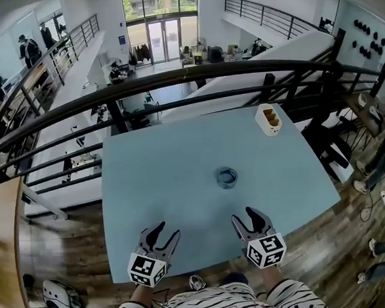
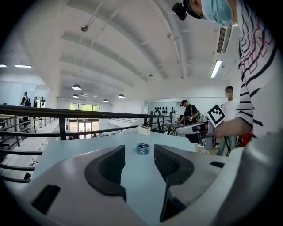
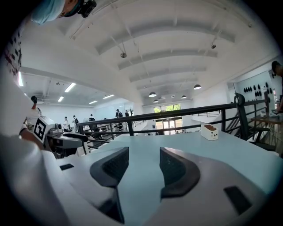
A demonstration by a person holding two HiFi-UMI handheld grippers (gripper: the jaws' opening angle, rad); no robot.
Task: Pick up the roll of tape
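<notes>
Left gripper point(image 1: 164, 231) and right gripper point(image 1: 244, 215) are parked side by side over the near edge of the table point(image 1: 160, 165), pointing forward. Both have their jaws spread with nothing in them. The roll of tape point(image 1: 226, 177) is out ahead, well apart, nearer the right one. It's small, blue and lying flat.

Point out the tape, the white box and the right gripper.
tape point(image 2: 143, 149): left gripper view, blue side wall.
white box point(image 3: 209, 134): right gripper view, white side wall.
right gripper point(image 1: 243, 214): head view, midway between its open fingertips.
</notes>
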